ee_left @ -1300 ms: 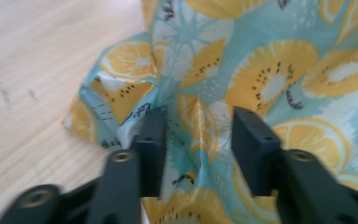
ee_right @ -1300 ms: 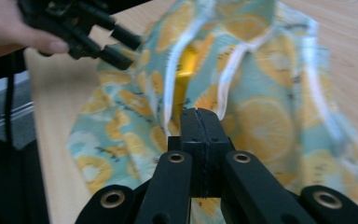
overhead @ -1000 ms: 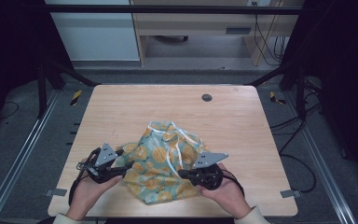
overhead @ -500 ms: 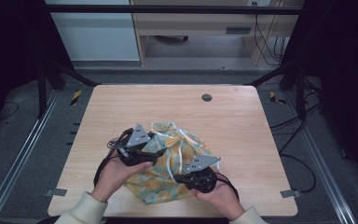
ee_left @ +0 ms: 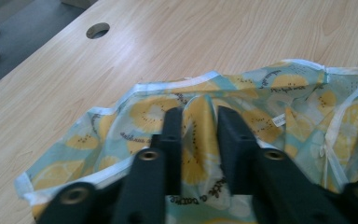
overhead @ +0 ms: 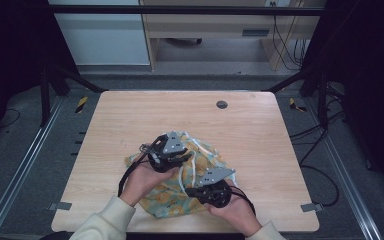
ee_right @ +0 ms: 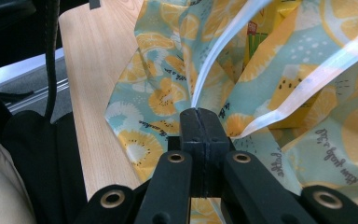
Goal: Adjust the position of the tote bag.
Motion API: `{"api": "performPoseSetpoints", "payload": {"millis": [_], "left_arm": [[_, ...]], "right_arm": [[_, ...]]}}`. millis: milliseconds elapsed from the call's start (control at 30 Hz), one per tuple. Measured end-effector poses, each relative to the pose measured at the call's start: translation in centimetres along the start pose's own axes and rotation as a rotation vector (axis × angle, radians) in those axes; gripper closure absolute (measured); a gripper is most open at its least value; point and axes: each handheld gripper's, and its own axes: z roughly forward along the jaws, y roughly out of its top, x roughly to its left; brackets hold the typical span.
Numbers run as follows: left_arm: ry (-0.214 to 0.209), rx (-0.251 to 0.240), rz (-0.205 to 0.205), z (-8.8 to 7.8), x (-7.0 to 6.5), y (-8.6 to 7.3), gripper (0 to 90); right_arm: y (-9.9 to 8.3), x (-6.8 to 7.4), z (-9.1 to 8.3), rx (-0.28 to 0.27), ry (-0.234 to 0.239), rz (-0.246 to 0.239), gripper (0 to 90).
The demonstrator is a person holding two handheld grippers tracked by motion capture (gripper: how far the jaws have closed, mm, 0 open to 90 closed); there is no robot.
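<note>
Cloth point(overhead: 180, 192) near table point(overhead: 260, 125) front edge | right gripper point(ee_right: 199, 122) clamps it | left gripper point(ee_left: 199, 122) astride fold

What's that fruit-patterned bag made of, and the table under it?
The bag looks like thin, soft woven fabric, matte, since it folds and crumples freely; its pale edging seems a sewn tape, though a coated cloth can't be ruled out. The table looks like light wood-grain laminate or veneer, smooth with a faint sheen.

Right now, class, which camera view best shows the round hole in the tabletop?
The high view: the round hole sits whole and unobstructed near the table's far edge. The left gripper view catches it obliquely in a corner; the right gripper view looks at the fruit-print cloth.
</note>
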Motion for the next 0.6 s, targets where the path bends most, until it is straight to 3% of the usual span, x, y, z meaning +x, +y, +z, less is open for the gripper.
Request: {"api": "performPoseSetpoints", "payload": {"millis": [100,233,333,467,600], "left_arm": [[0.010,-0.022,-0.024,-0.9,0.2,-0.7,89.0],[0.037,-0.085,-0.059,-3.0,0.2,-2.5,90.0],[0.050,-0.127,-0.079,-5.0,0.0,-4.8,90.0],[0.044,-0.133,-0.121,-6.5,-0.3,-8.0,90.0],[0.056,-0.103,-0.137,-6.8,-0.1,-10.4,90.0]], "right_arm": [[0.0,0.0,0.0,-0.001,-0.002,-0.002,90.0],[-0.1,0.1,0.0,0.002,-0.005,-0.003,90.0],[-0.1,0.1,0.1,0.003,-0.005,-0.004,90.0],[-0.2,0.1,0.2,0.002,-0.009,0.000,88.5],[-0.2,0.0,-0.1,-0.004,-0.025,0.008,82.5]]}}
